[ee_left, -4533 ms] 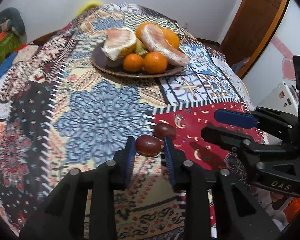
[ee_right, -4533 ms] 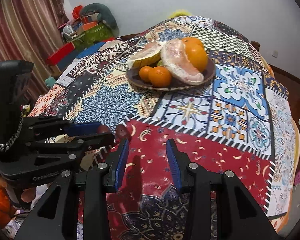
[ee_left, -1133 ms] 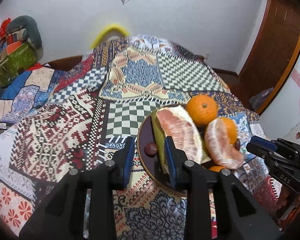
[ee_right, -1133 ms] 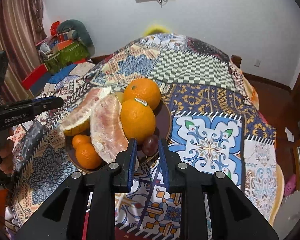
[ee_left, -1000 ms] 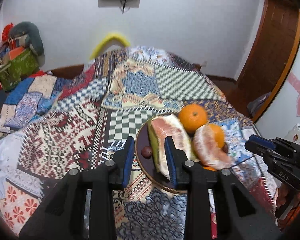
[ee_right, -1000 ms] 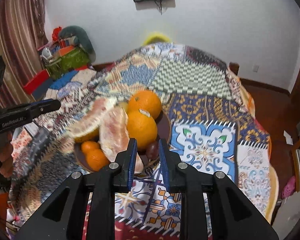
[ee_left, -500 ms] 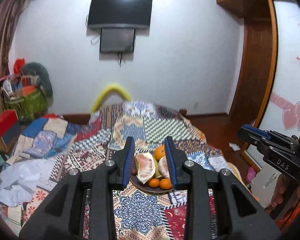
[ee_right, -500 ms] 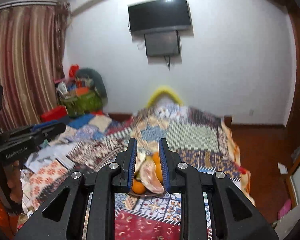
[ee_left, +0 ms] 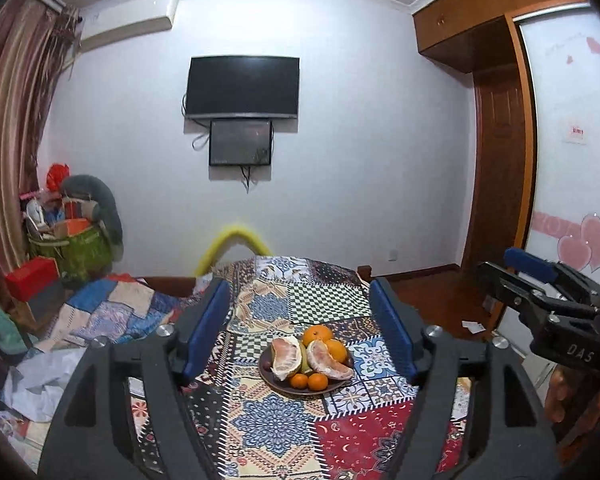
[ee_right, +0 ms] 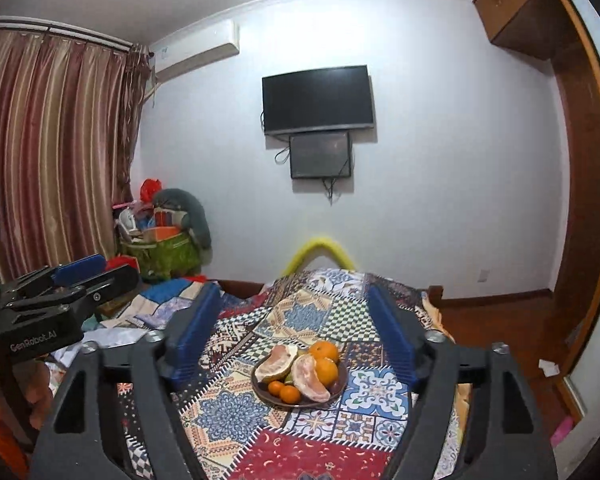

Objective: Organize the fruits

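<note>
Nearest in both wrist views are the tools themselves: the left gripper (ee_left: 300, 334) and the right gripper (ee_right: 294, 332) both stand wide with nothing between their blue pads, their jaws having just been opening, and each shows in the other's view at the side, the right gripper at the right edge of the left view and the left gripper at the left edge of the right view. Both are held high and well back from the fruit, looking almost level across the room. Beyond the fingertips lies the patchwork cloth (ee_left: 276, 420) over the table, and near its middle sits the dark plate (ee_right: 260, 390) carrying the fruit: two peeled pomelo pieces (ee_left: 286, 356), larger oranges (ee_right: 324, 350) behind them, two small tangerines (ee_left: 308, 381) at the front, and a small dark fruit (ee_right: 334, 387) tucked at the plate's right rim. No loose fruit shows on the cloth around the plate, so the gathering looks finished, with little or nothing left to do. Further off are a cluttered pile of bags by the curtain (ee_right: 52, 152) and a wall-mounted television (ee_left: 242, 86).
</note>
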The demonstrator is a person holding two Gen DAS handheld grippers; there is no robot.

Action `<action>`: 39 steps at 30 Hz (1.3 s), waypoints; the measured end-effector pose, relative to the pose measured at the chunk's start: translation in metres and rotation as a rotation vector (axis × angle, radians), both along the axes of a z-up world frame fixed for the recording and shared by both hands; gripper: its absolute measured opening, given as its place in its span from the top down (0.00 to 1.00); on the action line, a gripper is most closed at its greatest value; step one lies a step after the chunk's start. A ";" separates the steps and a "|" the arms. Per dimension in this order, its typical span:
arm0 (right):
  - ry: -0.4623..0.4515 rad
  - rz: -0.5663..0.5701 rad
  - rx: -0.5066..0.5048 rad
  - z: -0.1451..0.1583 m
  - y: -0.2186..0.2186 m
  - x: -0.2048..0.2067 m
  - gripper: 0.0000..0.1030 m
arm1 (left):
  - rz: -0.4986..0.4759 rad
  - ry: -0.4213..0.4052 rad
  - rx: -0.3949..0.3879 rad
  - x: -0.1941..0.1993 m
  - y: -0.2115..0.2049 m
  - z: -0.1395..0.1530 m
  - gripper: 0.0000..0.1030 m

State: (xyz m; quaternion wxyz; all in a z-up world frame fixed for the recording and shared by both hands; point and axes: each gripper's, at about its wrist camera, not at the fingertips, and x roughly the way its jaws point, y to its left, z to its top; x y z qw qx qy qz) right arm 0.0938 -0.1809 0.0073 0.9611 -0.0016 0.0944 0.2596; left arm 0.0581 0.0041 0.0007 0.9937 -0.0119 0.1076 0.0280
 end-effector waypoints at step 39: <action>-0.024 -0.085 -0.017 -0.004 -0.008 -0.023 0.00 | 0.014 -0.004 0.014 -0.007 -0.010 -0.009 0.00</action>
